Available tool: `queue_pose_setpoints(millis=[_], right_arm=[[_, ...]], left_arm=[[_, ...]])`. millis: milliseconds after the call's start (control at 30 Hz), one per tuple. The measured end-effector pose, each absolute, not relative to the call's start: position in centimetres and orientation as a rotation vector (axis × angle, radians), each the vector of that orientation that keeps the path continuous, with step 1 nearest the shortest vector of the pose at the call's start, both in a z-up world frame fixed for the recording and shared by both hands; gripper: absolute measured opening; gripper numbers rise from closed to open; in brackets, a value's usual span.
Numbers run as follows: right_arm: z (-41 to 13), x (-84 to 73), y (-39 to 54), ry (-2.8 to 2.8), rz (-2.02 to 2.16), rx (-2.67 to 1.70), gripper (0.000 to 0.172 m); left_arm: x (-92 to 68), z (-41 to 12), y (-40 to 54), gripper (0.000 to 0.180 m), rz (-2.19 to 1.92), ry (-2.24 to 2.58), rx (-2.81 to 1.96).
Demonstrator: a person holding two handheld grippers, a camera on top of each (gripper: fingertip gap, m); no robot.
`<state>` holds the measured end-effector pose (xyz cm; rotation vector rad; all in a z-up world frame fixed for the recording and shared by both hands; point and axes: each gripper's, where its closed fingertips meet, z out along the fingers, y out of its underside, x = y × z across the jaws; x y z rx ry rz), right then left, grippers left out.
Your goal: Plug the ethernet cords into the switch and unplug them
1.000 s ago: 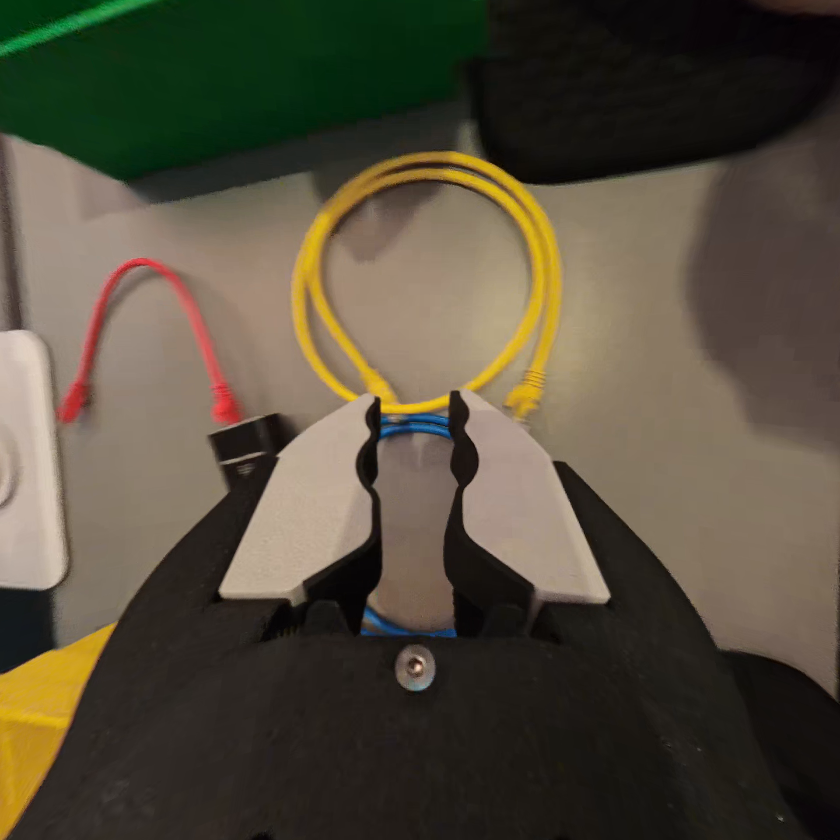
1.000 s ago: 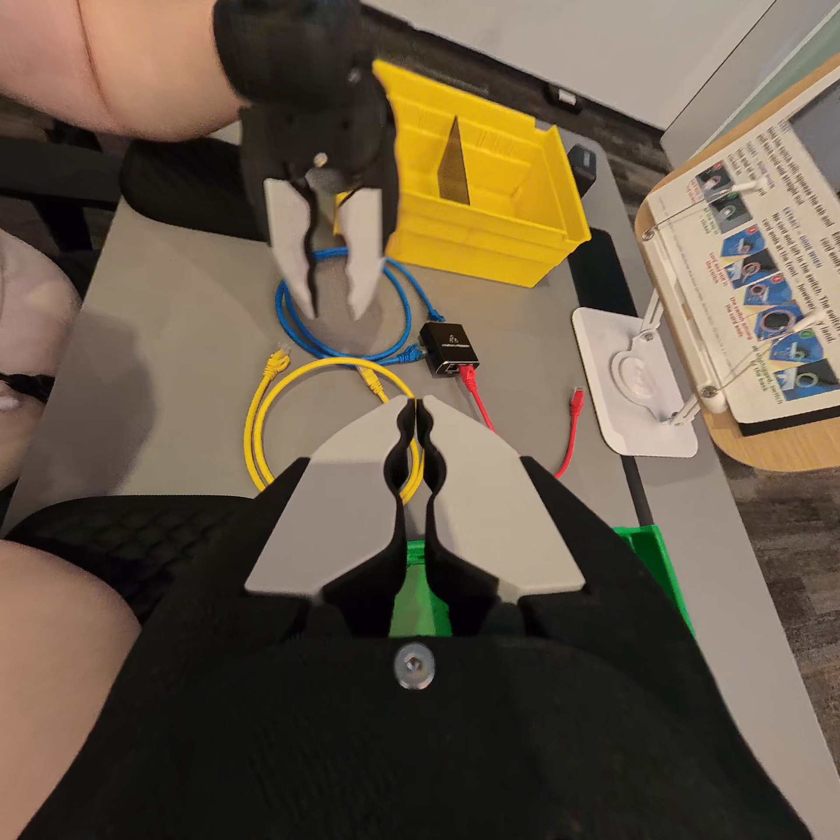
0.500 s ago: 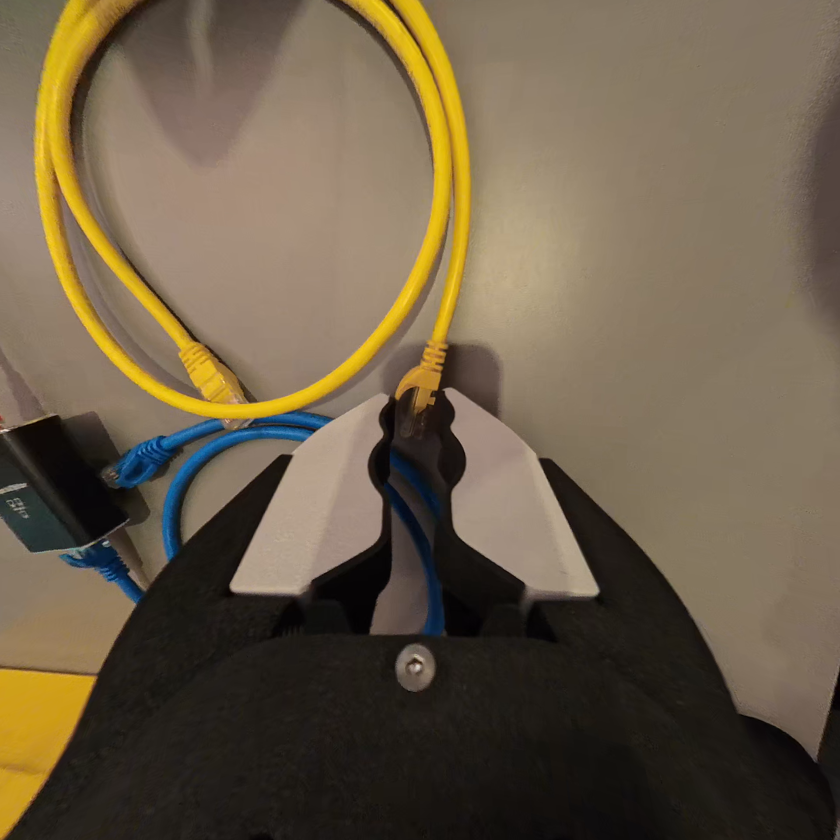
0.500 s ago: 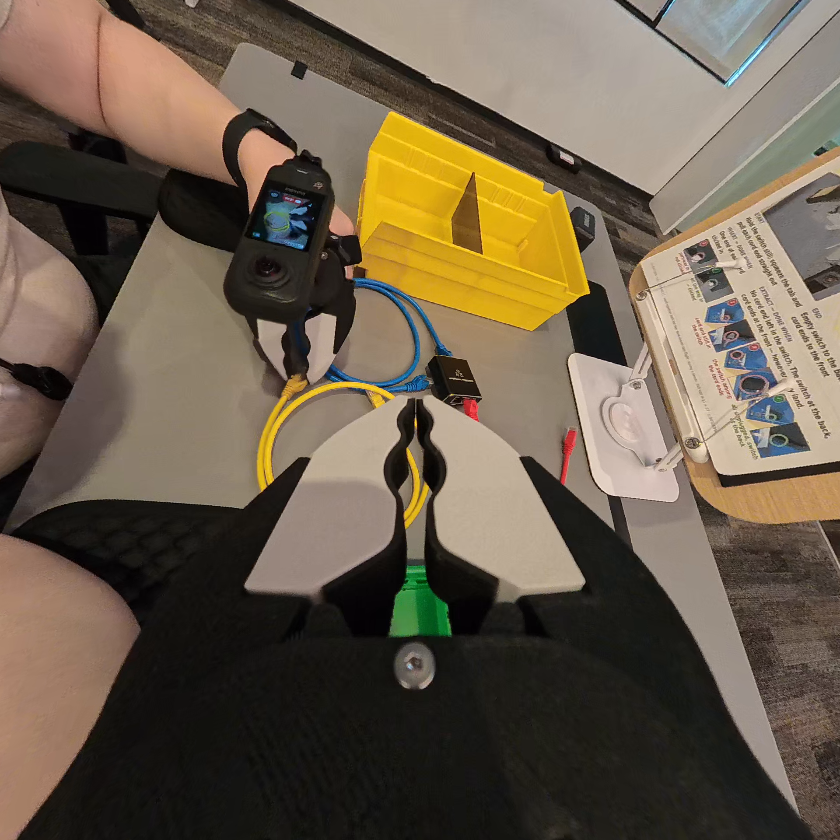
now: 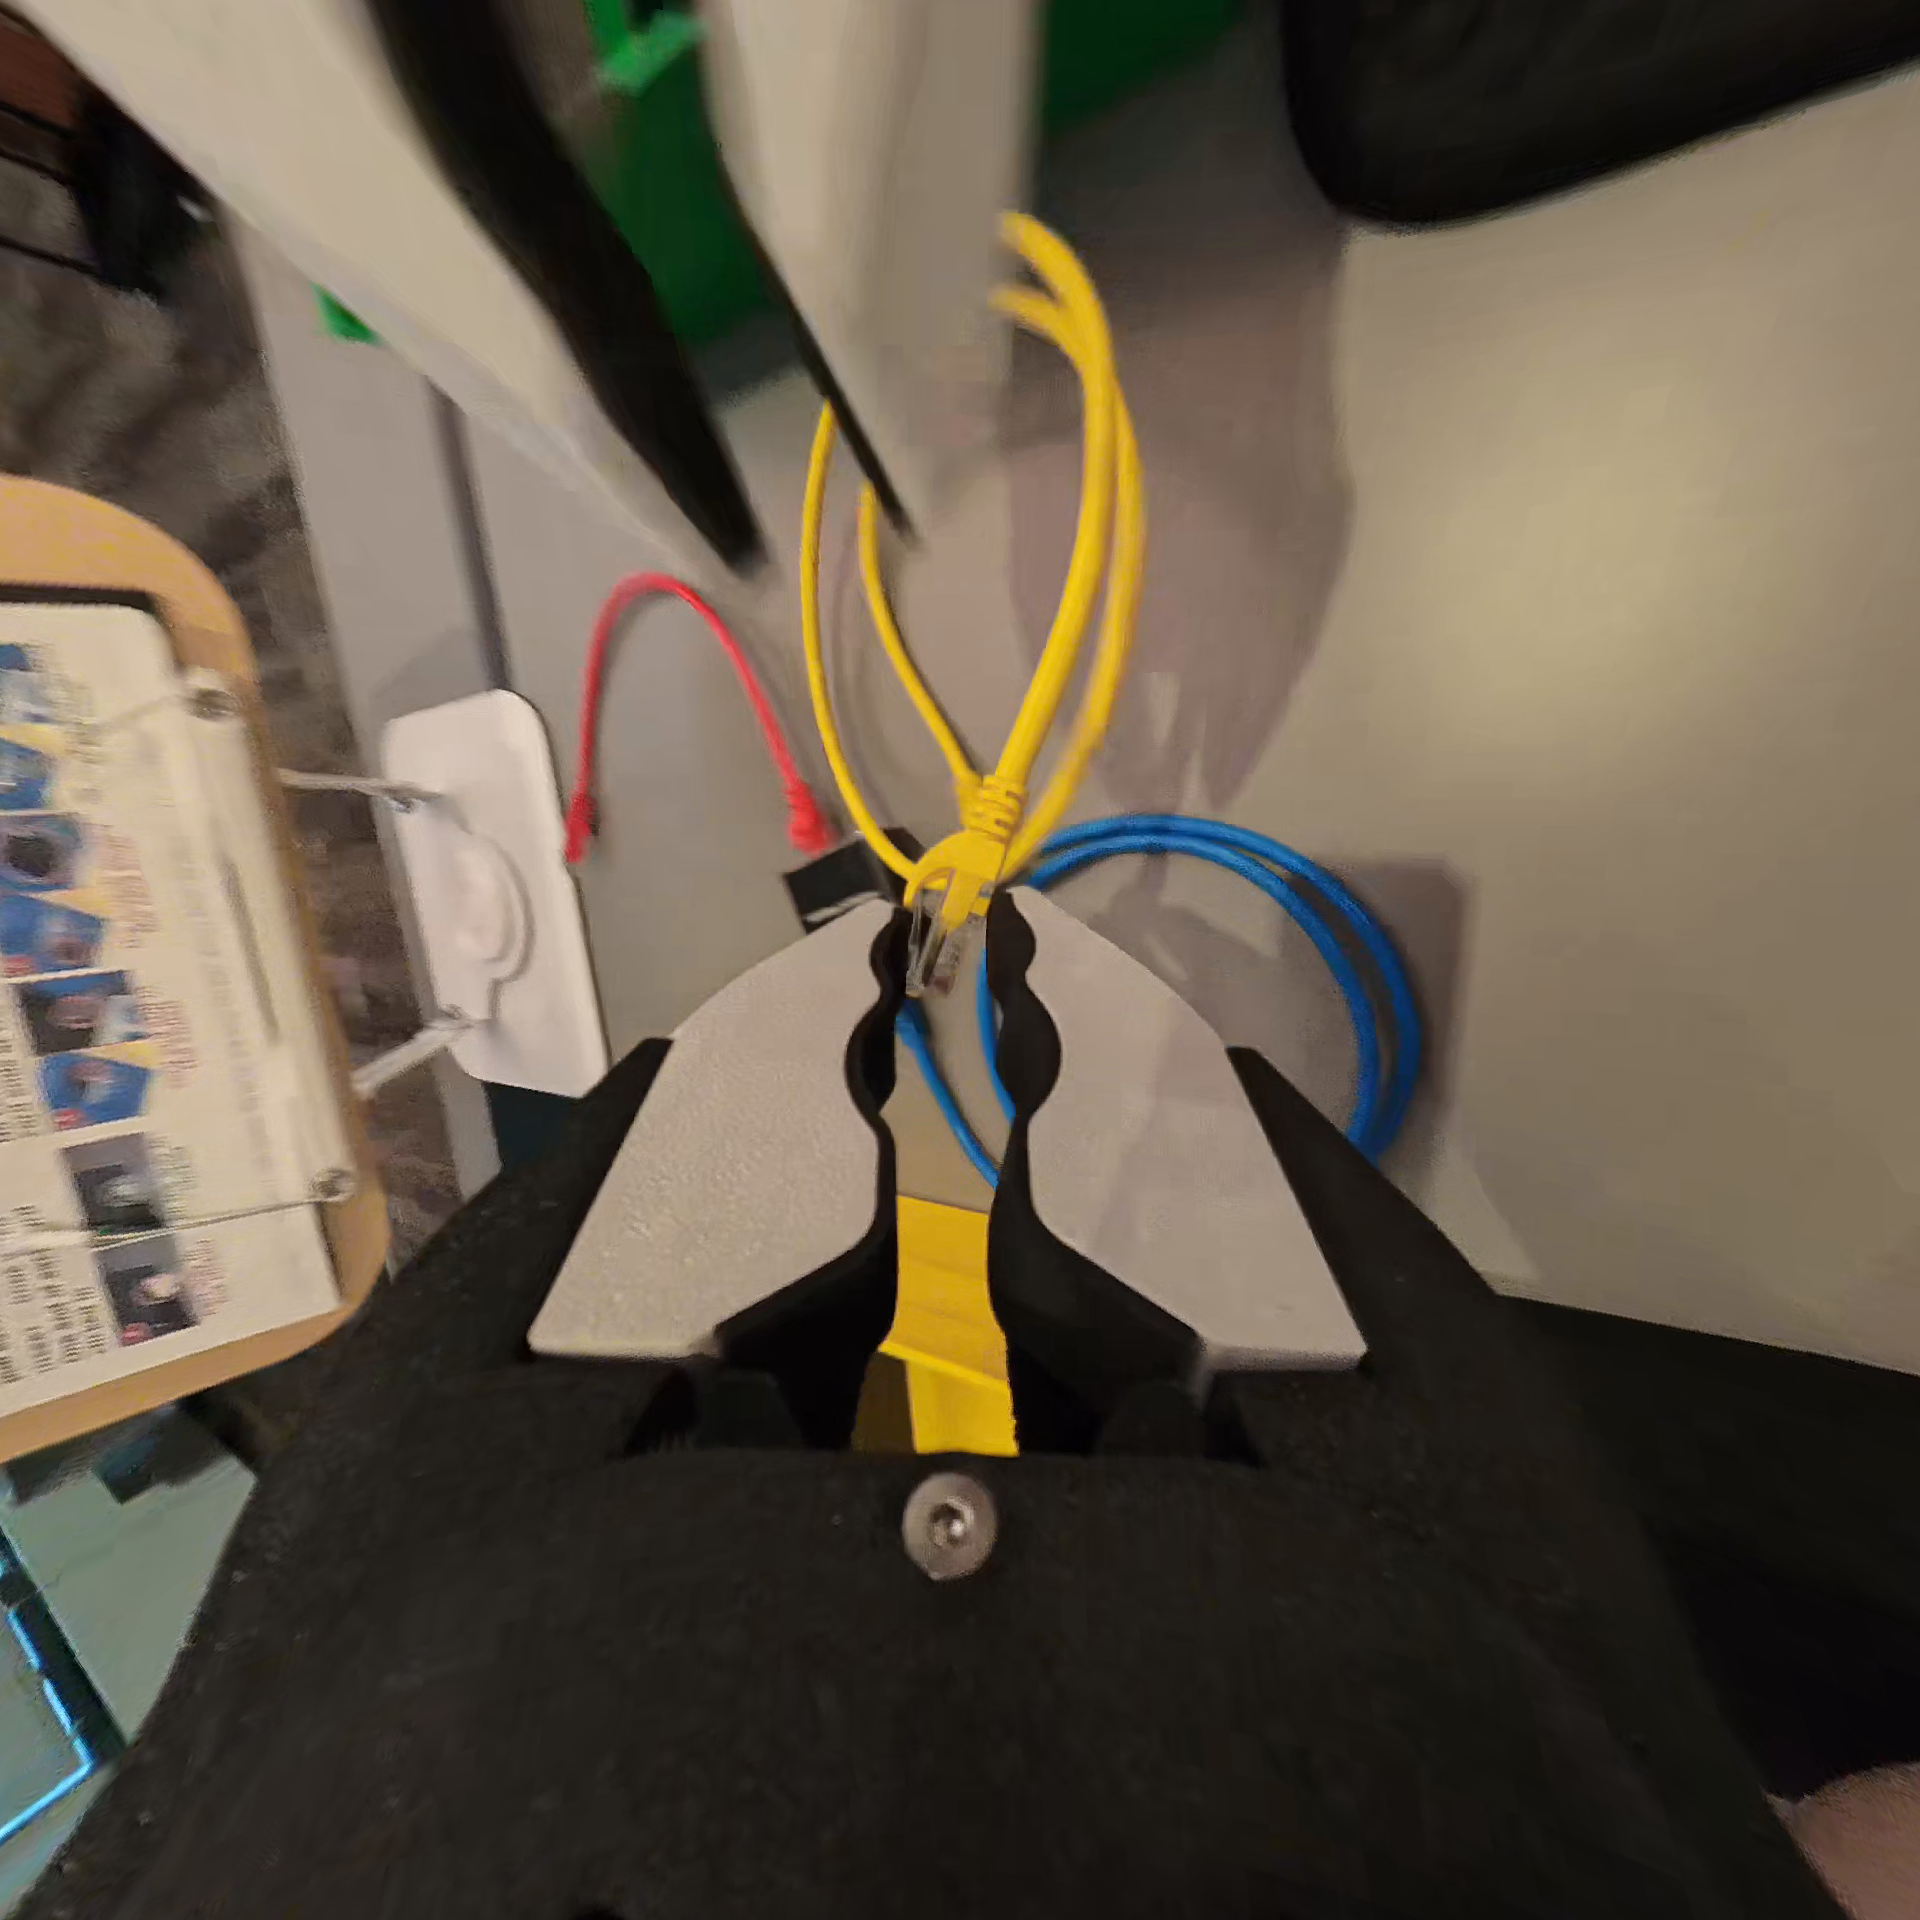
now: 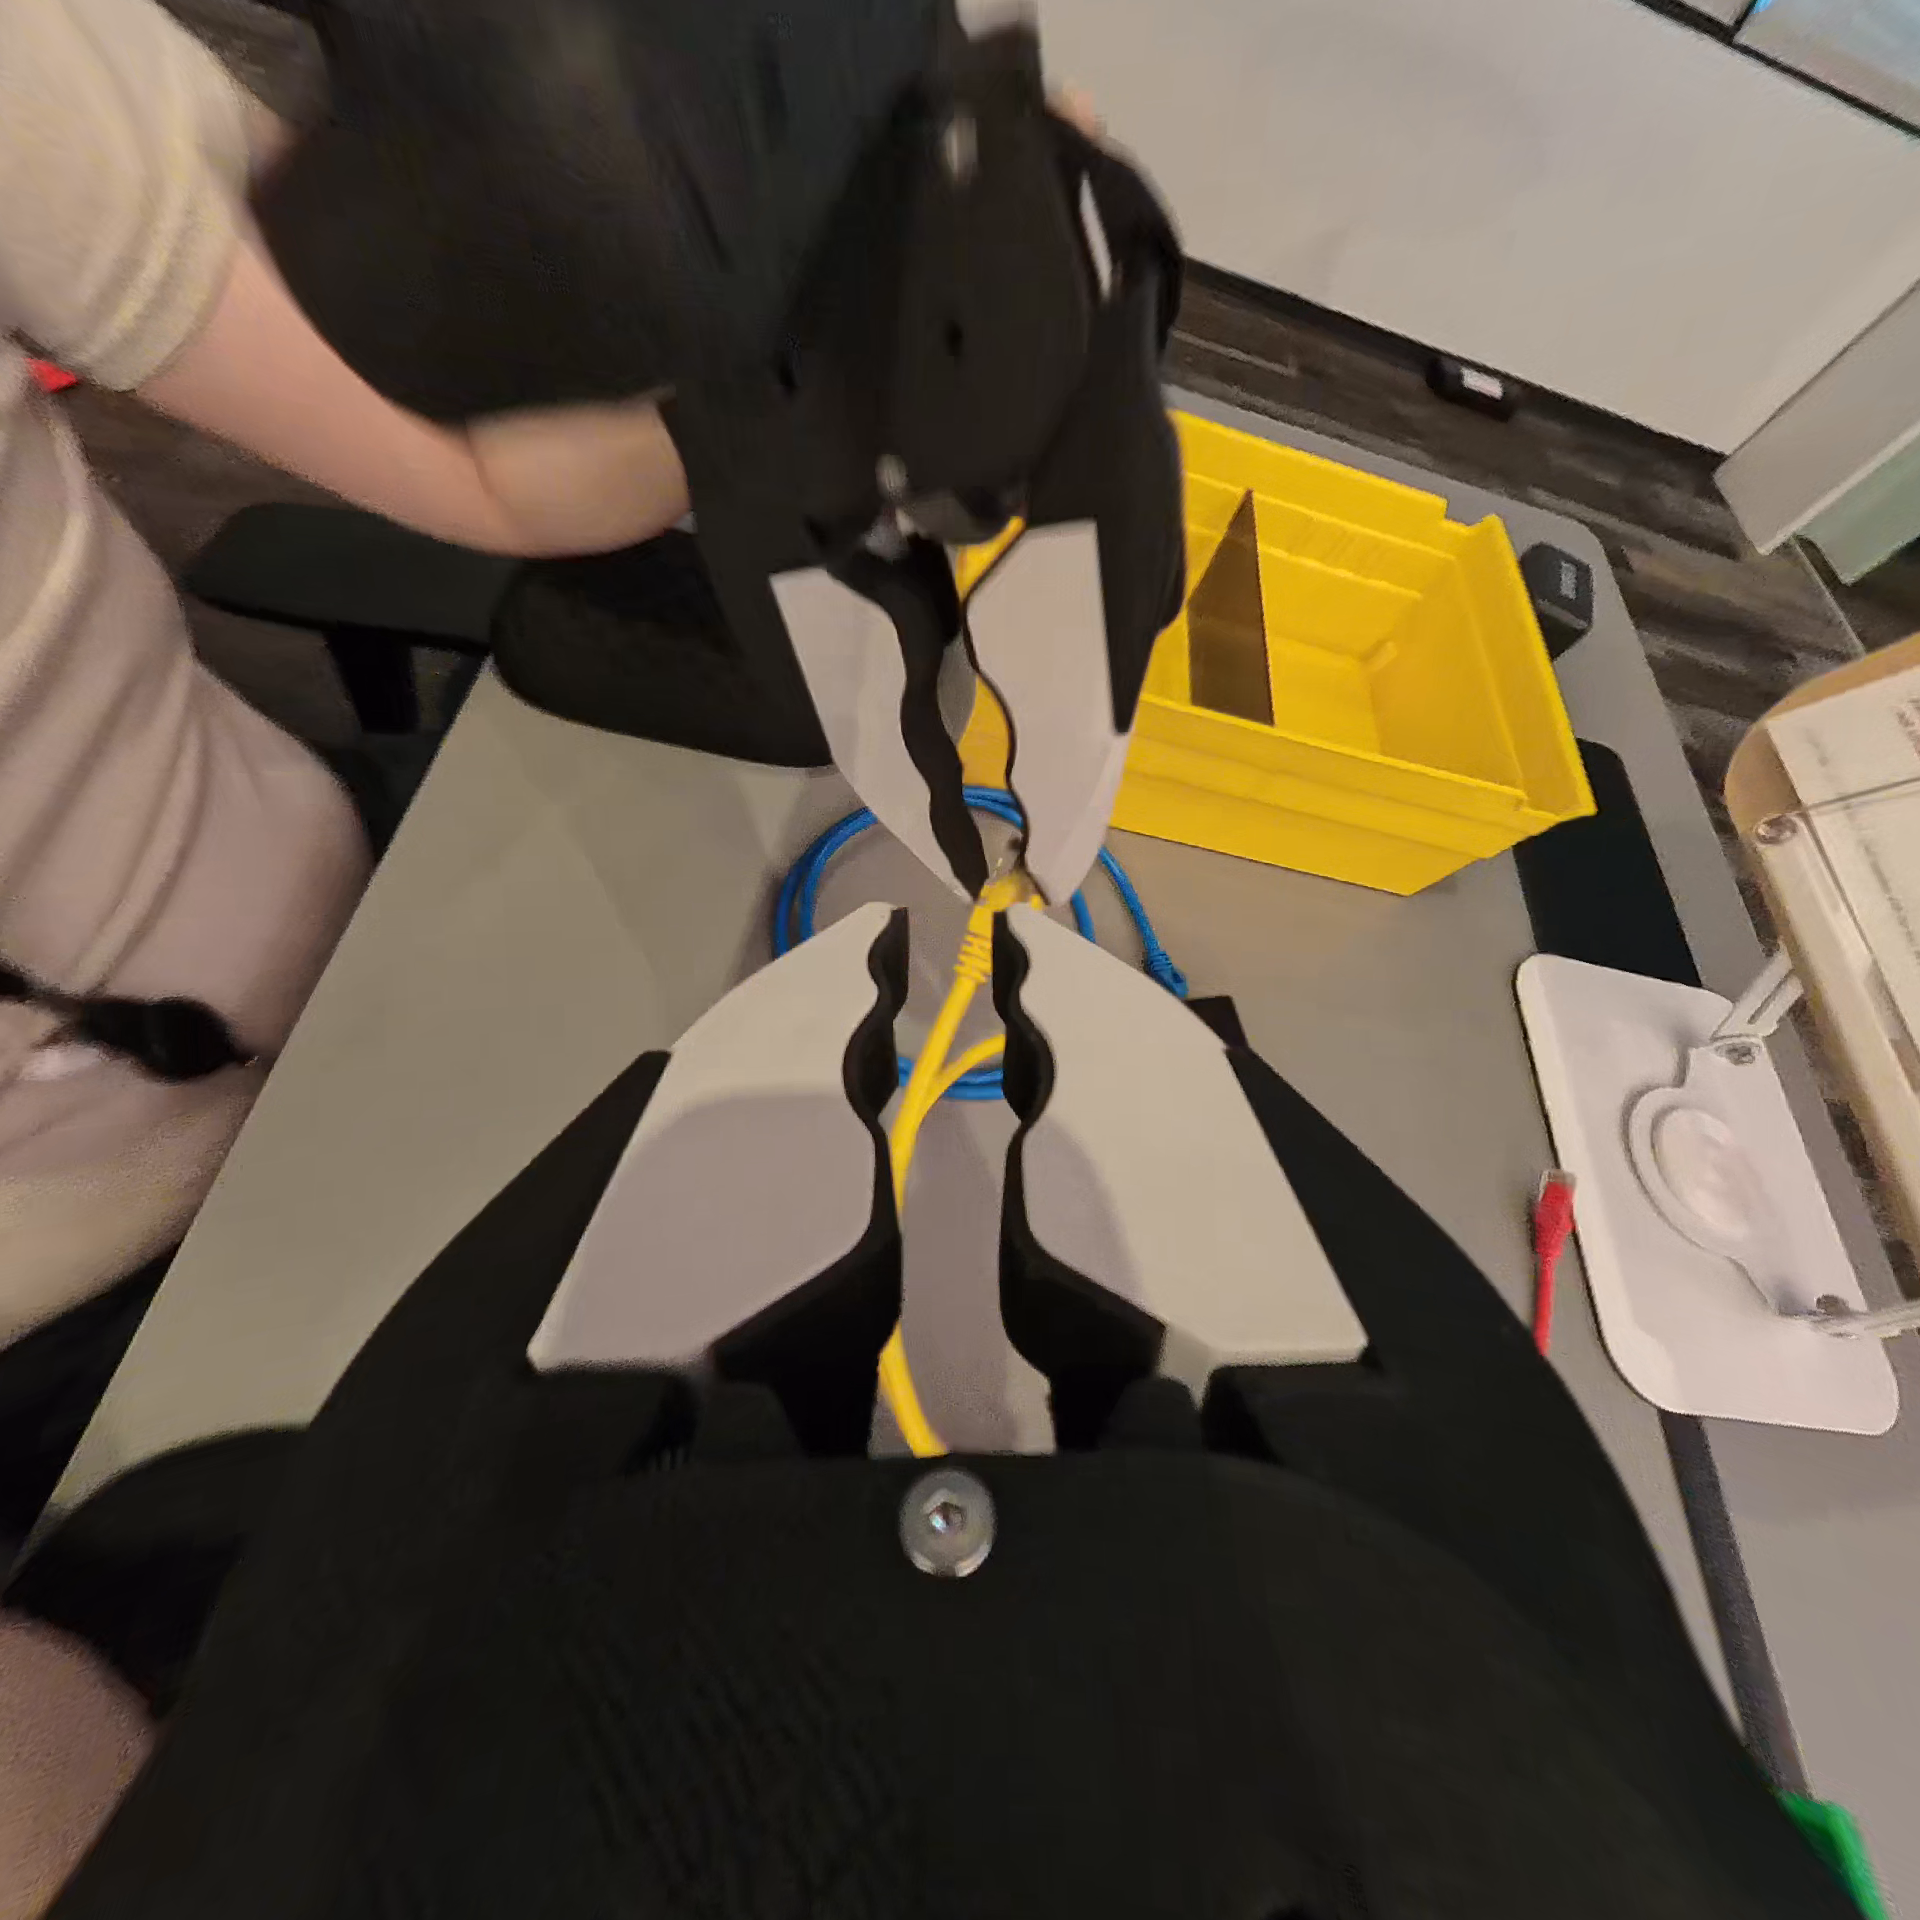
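Note:
My left gripper is shut on the clear plug of the yellow ethernet cord and holds it above the grey table; the cord hangs in loops below it. In the right wrist view the left gripper comes down from above with that plug at its tips. My right gripper is open, and the cord's yellow boot stands between its pads without being squeezed. It shows blurred in the left wrist view. The black switch lies on the table beside a red cord and a blue cord.
A yellow bin stands at the back of the table. A white stand base and a wooden board with an instruction sheet are at the right. The red cord's loose plug lies by the base. The blue cord is coiled under the grippers. One gripper's finger ends stand about 7 cm off the other's.
My left gripper closed on the yellow plug and lifted it off the table. My right gripper, shut before, opened and moved in around the cord just behind the plug.

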<state>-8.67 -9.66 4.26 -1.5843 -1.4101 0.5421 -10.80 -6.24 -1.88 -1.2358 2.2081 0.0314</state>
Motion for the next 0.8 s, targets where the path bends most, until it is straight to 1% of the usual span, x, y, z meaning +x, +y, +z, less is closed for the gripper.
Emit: queue_pose_setpoints(millis=[133,267,300,333,367,467,500,567,633,667,733,800], right_arm=[[2.1,-9.1,-6.7,-1.258,0.336,-1.581,0.019],[2.7,-7.8,-5.5,-1.077,0.365,-1.521,0.020],[2.8,-7.5,-5.5,-1.073,0.379,-1.534,0.019],[2.9,-7.6,-5.8,-1.092,0.404,-1.531,0.008],[2.8,-7.9,-6.2,-1.122,0.417,-1.539,0.006],[3.9,-7.7,-5.7,-1.168,0.231,-1.489,0.006],[4.5,-7.8,-5.7,-1.199,0.173,-1.451,0.006],[6.1,-8.1,-5.8,-1.237,0.055,-1.356,0.006],[7.6,-8.2,-5.7,-1.270,-0.057,-1.302,0.006],[8.4,-8.2,-5.6,-1.280,-0.110,-1.278,0.006],[10.2,-8.3,-5.5,-1.296,-0.185,-1.222,0.006],[12.1,-8.4,-5.5,-1.292,-0.222,-1.174,0.006]], left_arm=[[-10.0,2.4,-5.2,0.014,-0.043,2.107,-1.154],[-10.0,4.0,-4.8,0.014,-0.082,2.067,-1.101],[-10.1,4.1,-4.6,0.014,-0.087,2.051,-1.092],[-10.1,4.2,-4.5,0.014,-0.093,2.038,-1.080],[-10.1,4.2,-4.6,0.014,-0.106,2.033,-1.067],[-10.0,5.0,-4.3,0.015,-0.203,1.951,-1.108],[-10.1,5.3,-4.5,0.018,-0.288,1.938,-1.140],[-10.4,6.2,-5.4,0.035,-0.544,1.917,-1.191],[-10.9,7.7,-6.5,0.062,-0.855,1.875,-1.266],[-11.2,8.6,-6.6,0.067,-0.987,1.835,-1.307],[-11.6,10.1,-6.4,0.068,-1.182,1.738,-1.374],[-12.0,10.6,-5.6,0.068,-1.240,1.671,-1.417]])
